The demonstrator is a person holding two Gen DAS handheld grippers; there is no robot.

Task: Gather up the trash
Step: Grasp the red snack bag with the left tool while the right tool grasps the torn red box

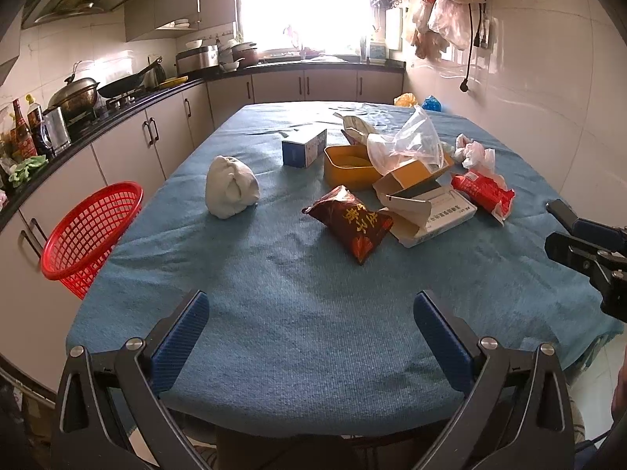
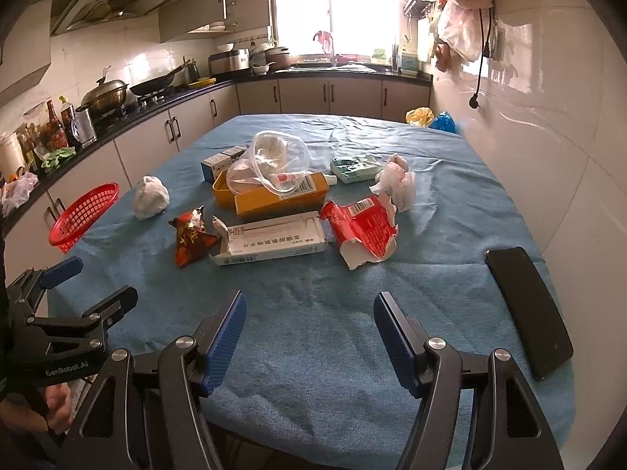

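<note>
Right wrist view gives me something the left one lacks: a black phone lying flat near the right edge of the blue tablecloth, its long axis running near to far, and the left gripper with its fingers spread at my near left. Left wrist view shows the red basket far more fully, hanging off the left side of the table, tilted with its mouth facing right and up, and only a sliver of the right gripper at the right edge. I see both tools released, left gripper wider than the right gripper, neither holding anything, both hovering over bare cloth at the near end. Trash sits mid-table: a white crumpled wad alone on the left; a dark red snack bag, creased, long axis running far-left to near-right; a flat white carton with an open flap, lying left to right; a torn red wrapper just right of it; a yellow box behind, with a clear plastic cup tipped on it, mouth to the right; crumpled tissue further right
</note>
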